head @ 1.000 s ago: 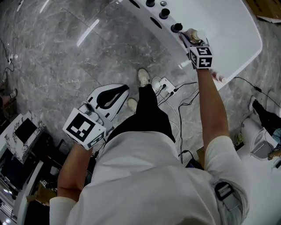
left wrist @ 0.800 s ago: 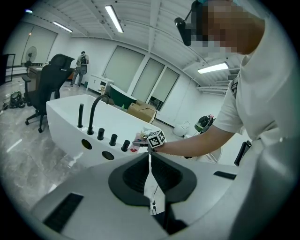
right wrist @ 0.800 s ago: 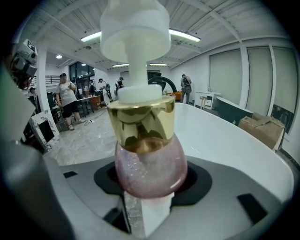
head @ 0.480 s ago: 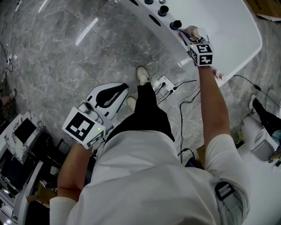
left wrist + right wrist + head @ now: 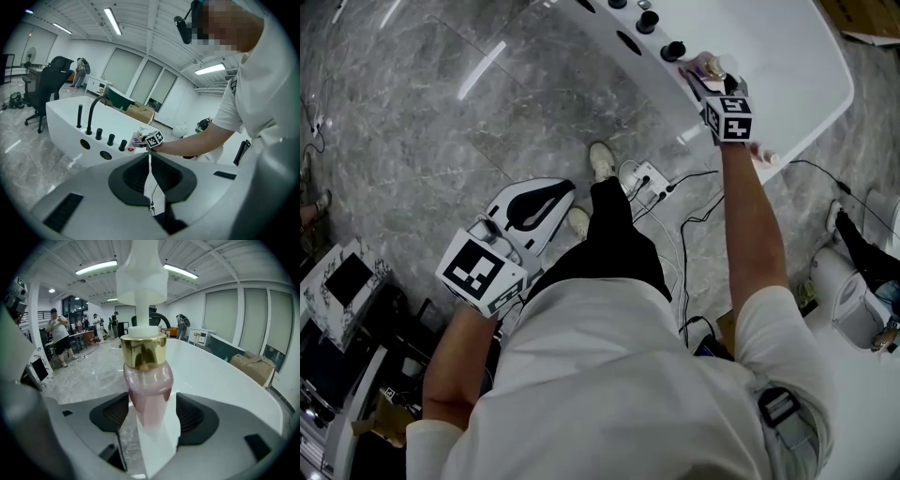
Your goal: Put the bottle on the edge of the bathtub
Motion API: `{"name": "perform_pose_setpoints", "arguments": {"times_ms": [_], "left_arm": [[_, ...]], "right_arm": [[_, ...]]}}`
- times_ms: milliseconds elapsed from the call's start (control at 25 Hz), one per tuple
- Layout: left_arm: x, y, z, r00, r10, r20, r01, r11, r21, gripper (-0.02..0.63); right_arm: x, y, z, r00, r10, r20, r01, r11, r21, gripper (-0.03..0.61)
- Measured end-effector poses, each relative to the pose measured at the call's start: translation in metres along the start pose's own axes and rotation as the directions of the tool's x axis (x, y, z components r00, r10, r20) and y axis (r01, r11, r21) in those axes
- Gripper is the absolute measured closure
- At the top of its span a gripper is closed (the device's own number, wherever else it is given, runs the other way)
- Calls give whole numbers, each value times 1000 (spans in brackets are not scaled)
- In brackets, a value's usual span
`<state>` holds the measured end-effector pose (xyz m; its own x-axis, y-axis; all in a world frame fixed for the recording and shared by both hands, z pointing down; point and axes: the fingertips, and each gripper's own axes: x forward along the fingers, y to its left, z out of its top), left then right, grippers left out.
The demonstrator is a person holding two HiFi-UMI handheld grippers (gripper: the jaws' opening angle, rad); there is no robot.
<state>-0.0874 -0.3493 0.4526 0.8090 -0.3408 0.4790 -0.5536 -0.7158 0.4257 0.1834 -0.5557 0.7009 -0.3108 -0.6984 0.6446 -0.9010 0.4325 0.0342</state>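
In the lower left of the head view, the left gripper [image 5: 553,197] hangs over the grey marble floor [image 5: 412,112]. Its cube shows a black-and-white square marker with no letters. In the left gripper view, the left gripper's [image 5: 150,161] jaws stand together with only a thin slit between the dark pads, and they hold nothing.

Near the middle of the head view, a white power strip [image 5: 649,178] with trailing cables lies on the floor beside the person's shoes.

The white bathtub [image 5: 787,66] fills the upper right, with a row of black knobs [image 5: 673,52] along its rim. The right gripper [image 5: 701,77] is there, and its cube also carries square markers.

The bottle [image 5: 712,67] stands upright on the bathtub's edge, just right of the last knob and directly ahead of that cube. In the right gripper view, the bottle [image 5: 146,380] has a pink translucent body, a gold collar and a white pump top. No print on it can be read.

The bottle sits between the 2 jaws of the right gripper [image 5: 151,401]. These jaws have just been opening and now stand wide. The pads lie close beside the bottle's body without clamping it, and the white rim [image 5: 220,376] shows beneath and past it.
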Motion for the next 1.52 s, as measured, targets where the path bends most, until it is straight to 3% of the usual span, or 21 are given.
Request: {"name": "perform_pose_setpoints", "arguments": {"times_ms": [320,480,680,880,1080,1200,1520], "left_arm": [[-13,-12,-8,999,-15,33,14,1000,18,586],[-24,-19,-13,999,-14,53,13,999,30,586],[-47,-35,-24,997,-8,82,4,999,47,586],[-70,-48,-34,992,9,124,-16,998,57,586],[-97,-68,-47,987,34,156,-46,997,68,586],[-112,-80,-53,984,43,175,-57,996,73,586],[-154,-106,-75,970,71,232,-85,995,52,586]], "right_arm": [[-31,7,-20,995,-96,-34,99,991,91,239],[-53,16,-31,990,-137,-38,141,980,138,262],[-90,46,-36,990,-137,-29,140,978,158,339],[-124,86,-33,995,-101,-18,102,985,142,416],[-170,137,-27,999,-50,-4,50,994,92,536],[-199,165,-28,1000,-11,-5,11,996,92,569],[-274,252,-22,991,136,16,-137,988,75,569]]}}
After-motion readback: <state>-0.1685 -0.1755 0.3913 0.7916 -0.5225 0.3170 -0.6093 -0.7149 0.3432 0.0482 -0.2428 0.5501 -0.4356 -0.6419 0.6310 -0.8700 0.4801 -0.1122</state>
